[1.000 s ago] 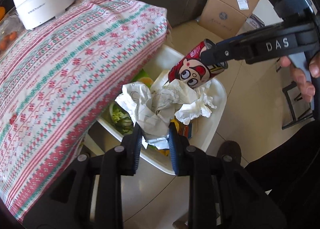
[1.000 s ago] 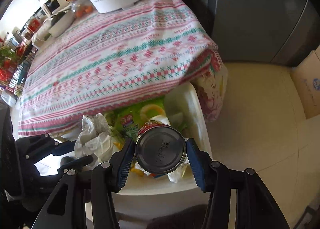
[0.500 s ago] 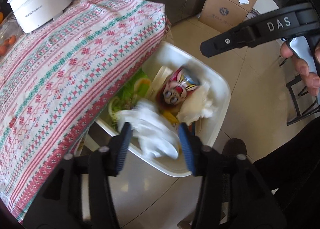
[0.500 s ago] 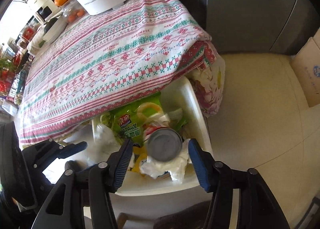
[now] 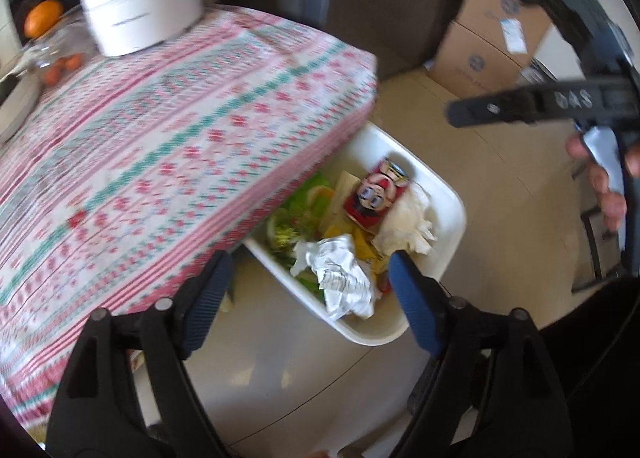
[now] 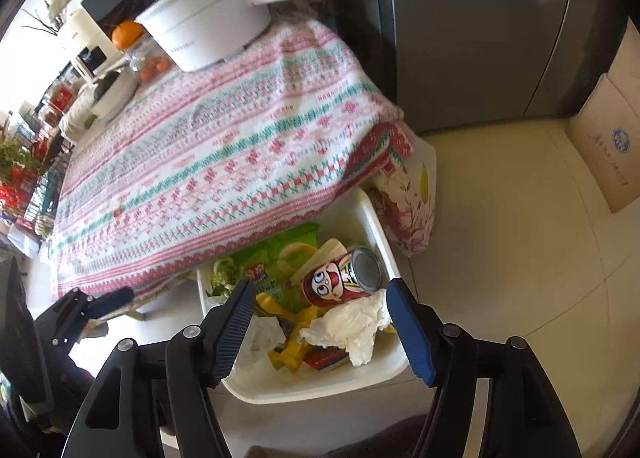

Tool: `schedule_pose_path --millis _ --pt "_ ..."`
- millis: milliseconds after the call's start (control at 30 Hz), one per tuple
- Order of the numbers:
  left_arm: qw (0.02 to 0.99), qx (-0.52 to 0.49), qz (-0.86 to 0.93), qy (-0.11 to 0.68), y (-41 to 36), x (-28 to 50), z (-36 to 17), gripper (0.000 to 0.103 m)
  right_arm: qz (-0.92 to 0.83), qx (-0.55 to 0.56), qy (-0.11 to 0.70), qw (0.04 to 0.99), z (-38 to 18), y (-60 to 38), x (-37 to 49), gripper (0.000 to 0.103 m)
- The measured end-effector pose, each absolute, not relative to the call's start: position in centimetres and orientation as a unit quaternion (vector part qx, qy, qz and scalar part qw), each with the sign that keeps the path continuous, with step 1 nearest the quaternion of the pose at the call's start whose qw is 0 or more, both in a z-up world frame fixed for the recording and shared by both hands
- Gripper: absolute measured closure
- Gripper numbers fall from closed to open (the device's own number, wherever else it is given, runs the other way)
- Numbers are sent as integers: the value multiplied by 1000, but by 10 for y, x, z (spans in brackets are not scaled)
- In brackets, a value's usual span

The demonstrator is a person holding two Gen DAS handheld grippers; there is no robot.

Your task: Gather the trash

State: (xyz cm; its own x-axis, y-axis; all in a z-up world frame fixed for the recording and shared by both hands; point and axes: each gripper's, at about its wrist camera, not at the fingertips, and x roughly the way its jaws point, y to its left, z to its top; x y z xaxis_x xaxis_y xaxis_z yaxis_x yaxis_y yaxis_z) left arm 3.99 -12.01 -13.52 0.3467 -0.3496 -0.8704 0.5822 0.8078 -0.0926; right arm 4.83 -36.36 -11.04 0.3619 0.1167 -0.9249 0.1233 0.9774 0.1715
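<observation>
Your left gripper (image 5: 310,290): jaws opening, blue pads spread wide, nothing between them; it hangs above the near end of the white bin (image 5: 440,188). Your right gripper (image 6: 320,320): jaws likewise opening, pads apart and empty, poised over the same bin. In the left wrist view its black body shows above and to the right of the bin, with your hand (image 5: 604,182) on the trigger.

Landmark, the white bin: a rectangular tub on the pale floor, one long side tucked under the overhanging tablecloth (image 5: 168,146).

Contents of the bin:
- Crumpled paper (image 5: 340,270): white with faint print, lying at the near end, directly below your left gripper's pads and clear of them.
- Red can (image 6: 342,278): cartoon face on its side, lying flat at the far end, metal end facing the bin's outer wall, resting against a white tissue wad (image 6: 352,324).
- Green snack wrapper (image 6: 276,270): along the side nearest the tablecloth, partly under the cloth's edge.
- Yellow scraps, and a small red-and-white packet at the near end; details too small to tell.

Beyond the bin:
- White pot (image 5: 140,14) with a long handle, on the tablecloth's far end.
- An orange (image 6: 126,33) just beside the pot.
- Cardboard boxes (image 5: 492,42) against the wall, well apart from the bin.
- Floral bag (image 6: 408,210) touching the bin's far corner.
</observation>
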Motion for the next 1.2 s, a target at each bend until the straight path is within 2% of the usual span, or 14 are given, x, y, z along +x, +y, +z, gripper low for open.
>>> schedule_pose_path --millis 67,167,200,233,400,533,1067,1200 --pt "821 112 -264 494 -113 39 -130 20 -3 100 550 829 -101 -359 43 32" --pt "833 110 -223 494 -102 37 -122 11 -3 90 537 839 -92 -351 36 27" --pt "841 110 -206 488 -98 35 -118 7 -2 86 532 842 -90 -347 33 19" --pt "846 110 -193 484 -93 34 -115 4 -2 84 528 845 -88 -343 31 17" --pt "876 89 -135 455 -74 29 -91 4 -5 60 496 866 -73 -321 15 16" --pt "894 58 -97 434 -60 21 -73 2 -11 33 463 886 -57 -301 1 3" --pt "936 28 -58 346 -46 -16 -25 1 -47 -62 319 944 1 -252 -46 1" --pt "939 27 -52 339 -43 -20 -20 1 -56 -77 312 945 7 -247 -49 1"
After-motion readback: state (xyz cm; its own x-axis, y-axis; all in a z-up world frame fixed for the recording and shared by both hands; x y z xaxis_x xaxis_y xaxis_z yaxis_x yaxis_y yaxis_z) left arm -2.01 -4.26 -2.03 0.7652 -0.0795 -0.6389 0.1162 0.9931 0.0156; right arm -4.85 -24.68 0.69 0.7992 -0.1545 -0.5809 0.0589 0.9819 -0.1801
